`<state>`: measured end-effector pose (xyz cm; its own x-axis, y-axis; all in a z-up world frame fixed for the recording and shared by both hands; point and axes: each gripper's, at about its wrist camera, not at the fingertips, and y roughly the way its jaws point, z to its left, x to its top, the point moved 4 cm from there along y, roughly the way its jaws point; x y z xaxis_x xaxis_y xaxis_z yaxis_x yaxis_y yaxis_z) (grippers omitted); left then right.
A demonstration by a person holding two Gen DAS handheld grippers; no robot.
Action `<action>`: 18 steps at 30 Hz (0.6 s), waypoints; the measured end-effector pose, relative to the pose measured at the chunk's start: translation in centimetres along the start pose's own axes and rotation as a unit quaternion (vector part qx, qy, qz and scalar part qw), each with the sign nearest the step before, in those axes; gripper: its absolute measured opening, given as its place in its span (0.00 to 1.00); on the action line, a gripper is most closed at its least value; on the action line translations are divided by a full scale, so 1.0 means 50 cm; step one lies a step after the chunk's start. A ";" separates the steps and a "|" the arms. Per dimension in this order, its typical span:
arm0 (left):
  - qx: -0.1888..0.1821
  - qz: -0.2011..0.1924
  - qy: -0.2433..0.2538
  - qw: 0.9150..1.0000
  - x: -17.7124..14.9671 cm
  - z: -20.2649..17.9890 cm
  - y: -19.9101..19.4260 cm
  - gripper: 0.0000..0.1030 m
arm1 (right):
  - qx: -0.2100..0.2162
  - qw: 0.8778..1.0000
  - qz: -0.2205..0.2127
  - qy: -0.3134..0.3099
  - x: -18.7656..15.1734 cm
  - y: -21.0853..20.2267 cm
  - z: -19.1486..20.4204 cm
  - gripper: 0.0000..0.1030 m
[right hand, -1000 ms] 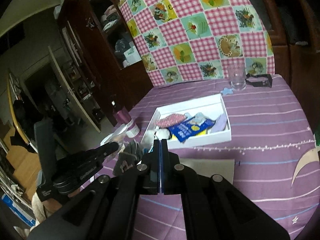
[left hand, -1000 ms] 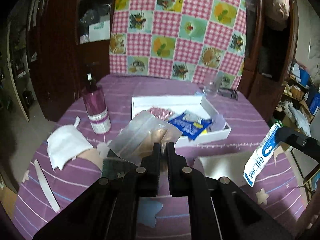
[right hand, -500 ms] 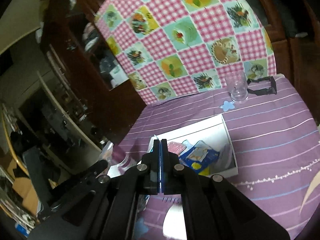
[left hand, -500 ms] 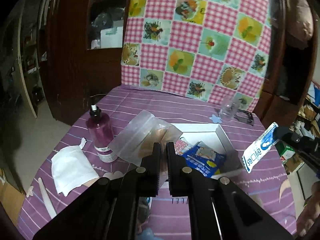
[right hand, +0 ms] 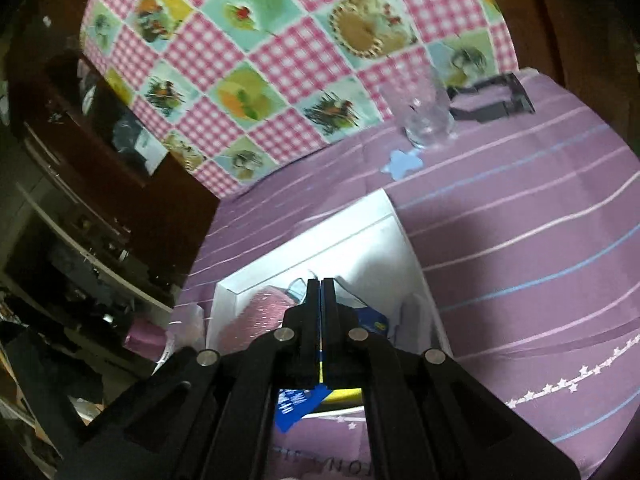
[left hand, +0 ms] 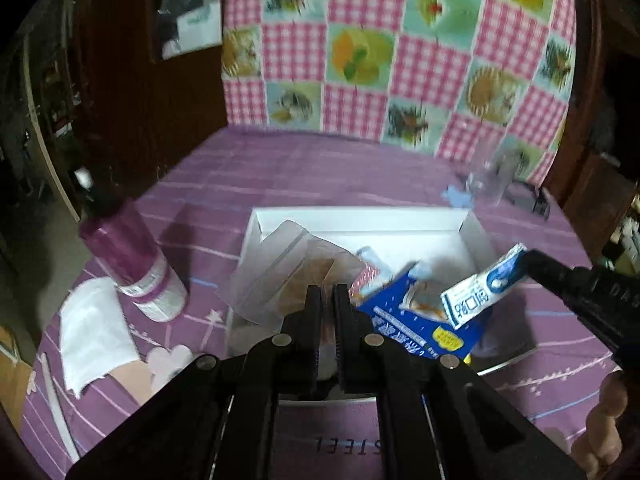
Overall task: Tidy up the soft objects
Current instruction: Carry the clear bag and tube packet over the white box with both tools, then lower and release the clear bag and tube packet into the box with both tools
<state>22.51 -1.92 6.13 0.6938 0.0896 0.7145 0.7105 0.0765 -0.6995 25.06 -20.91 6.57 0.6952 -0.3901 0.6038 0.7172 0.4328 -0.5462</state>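
A white box sits on the purple striped tablecloth. My left gripper is shut on a clear plastic pouch and holds it over the box's left part. My right gripper is shut on a blue-and-white packet, seen in the left wrist view over the box's right side; in its own view only the packet's thin edge shows between the fingers. A blue sachet and a pink item lie in the box.
A purple pump bottle and a white cloth are left of the box. A clear glass and a black object stand at the table's far side. A checkered cloth hangs behind.
Both grippers have moved forward and down over the white box, carrying the pouch and the packet with them. The box now fills more of each view.
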 end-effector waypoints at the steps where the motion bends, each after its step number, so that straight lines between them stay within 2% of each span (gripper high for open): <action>1: 0.003 0.004 0.003 1.000 -0.006 -0.001 0.012 0.05 | -0.004 1.000 0.006 -0.004 -0.002 0.008 -0.004 0.01; 4: 0.006 0.015 0.013 1.000 -0.022 -0.004 0.036 0.05 | -0.024 1.000 0.012 -0.006 -0.008 0.019 -0.016 0.01; 7: -0.018 0.039 -0.005 0.999 -0.035 -0.004 0.057 0.05 | -0.025 1.000 0.017 0.003 -0.012 0.025 -0.027 0.01; 18: -0.046 0.037 -0.012 0.998 -0.042 -0.009 0.068 0.09 | -0.040 0.999 0.035 -0.011 -0.026 0.038 -0.024 0.01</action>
<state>23.51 -2.30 2.26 0.7420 0.1153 0.6604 0.6666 -0.0221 -0.7451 25.57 -20.58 4.04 0.7433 -0.3433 0.5741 0.6689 0.3915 -0.6319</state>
